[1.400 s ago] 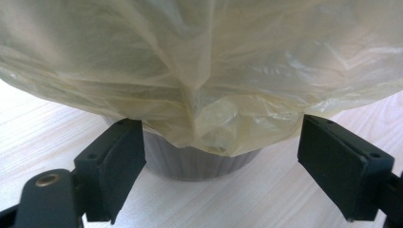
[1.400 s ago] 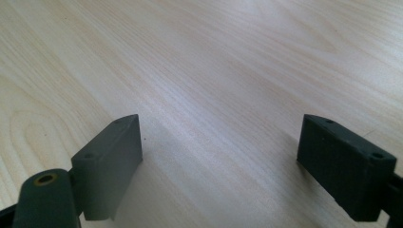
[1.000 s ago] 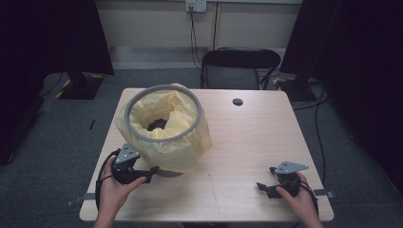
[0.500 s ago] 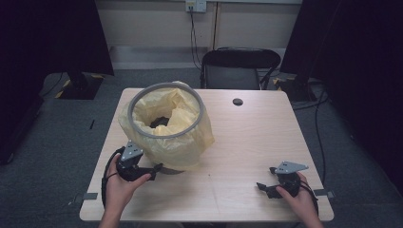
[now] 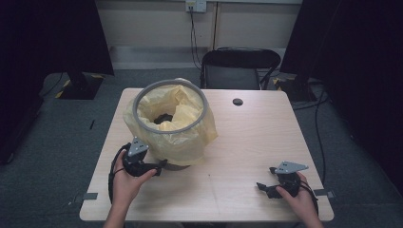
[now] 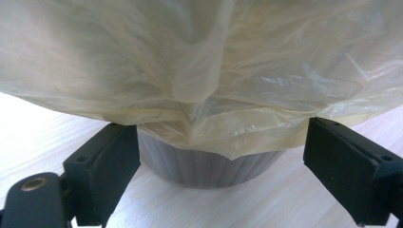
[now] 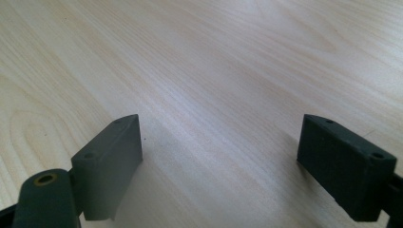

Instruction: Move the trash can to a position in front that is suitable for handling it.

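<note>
A grey round bin lined with a yellow plastic bag stands on the left half of the wooden table. The bag hangs over the rim and down the sides. My left gripper is open at the bin's near foot, its jaws wide apart on either side of the bag's lower hem and the ribbed grey base. My right gripper rests open near the table's front right, with bare wood between its jaws.
A black chair stands behind the table's far edge. A dark round cable hole sits in the tabletop at the back. Something dark lies inside the bin. Cables run over the grey floor at the right.
My left gripper has crept a little right, closer to the bin's base. The right gripper has stayed put.
</note>
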Tool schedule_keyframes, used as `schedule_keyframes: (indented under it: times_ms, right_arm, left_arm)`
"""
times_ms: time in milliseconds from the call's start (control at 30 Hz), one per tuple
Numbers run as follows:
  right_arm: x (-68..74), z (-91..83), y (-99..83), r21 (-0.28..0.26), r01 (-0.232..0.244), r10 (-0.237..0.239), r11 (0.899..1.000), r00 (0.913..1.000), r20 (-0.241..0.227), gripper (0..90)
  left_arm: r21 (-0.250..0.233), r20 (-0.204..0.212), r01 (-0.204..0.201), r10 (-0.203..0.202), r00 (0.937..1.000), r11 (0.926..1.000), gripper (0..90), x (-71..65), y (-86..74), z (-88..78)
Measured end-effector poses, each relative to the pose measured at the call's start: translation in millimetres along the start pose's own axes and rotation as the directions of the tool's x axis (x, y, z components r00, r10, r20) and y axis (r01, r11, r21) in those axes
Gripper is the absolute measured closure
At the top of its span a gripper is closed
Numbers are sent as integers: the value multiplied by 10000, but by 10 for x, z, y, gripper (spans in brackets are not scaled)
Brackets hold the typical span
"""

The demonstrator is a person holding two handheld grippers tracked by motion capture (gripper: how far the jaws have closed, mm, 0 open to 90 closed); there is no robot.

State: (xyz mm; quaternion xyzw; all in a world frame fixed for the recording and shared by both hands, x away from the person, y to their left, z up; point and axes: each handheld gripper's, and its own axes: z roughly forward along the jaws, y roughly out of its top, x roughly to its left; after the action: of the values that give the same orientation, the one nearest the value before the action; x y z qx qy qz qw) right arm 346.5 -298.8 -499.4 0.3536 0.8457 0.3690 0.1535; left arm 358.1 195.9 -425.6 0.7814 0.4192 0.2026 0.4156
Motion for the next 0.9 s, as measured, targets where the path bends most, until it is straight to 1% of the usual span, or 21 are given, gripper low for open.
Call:
schedule_keyframes:
  times_ms: [33,67,133,167,233,300,333,700,800,867,900]
  right_arm:
    - [1,0,0,4,-7,7,10000,10000,-3,142]
    - [0,0,0,0,0,0,10000,10000,0,142]
    - [1,0,0,4,-6,6,10000,10000,-2,142]
    - [0,0,0,1,-2,2,10000,10000,0,142]
    - [0,0,0,1,-2,2,10000,10000,0,141]
    - [0,0,0,1,-2,2,10000,10000,-1,142]
    - [0,0,0,0,-2,2,10000,10000,1,142]
    - [-6,3,3,6,36,-36,10000,10000,-34,140]
    - [-6,4,3,0,34,-34,10000,10000,-28,139]
    - [-6,4,3,2,34,-34,10000,10000,-34,139]
    - [-6,4,3,1,35,-35,10000,10000,-29,139]
  left_arm:
    - [93,-41,-126,126,9999,9999,114,4,12,8]
    - [69,-63,-78,78,9999,9999,114,-4,21,24]
    - [63,-80,-83,84,9999,9999,114,-10,30,39]
    - [93,-107,-149,150,9998,9998,114,-11,43,55]
    - [71,-138,-99,100,9999,9999,113,-18,69,99]
    - [89,-156,-114,115,9998,9999,113,-19,77,109]
    - [116,-183,-203,205,9996,9997,113,-18,98,139]
    - [119,-239,-186,189,9995,9998,111,-27,192,297]
    - [72,-279,-145,147,9995,9999,111,-34,234,367]
    - [83,-283,-170,172,9995,9998,111,-33,242,377]
    - [84,-312,-212,215,9993,9997,112,-34,257,410]
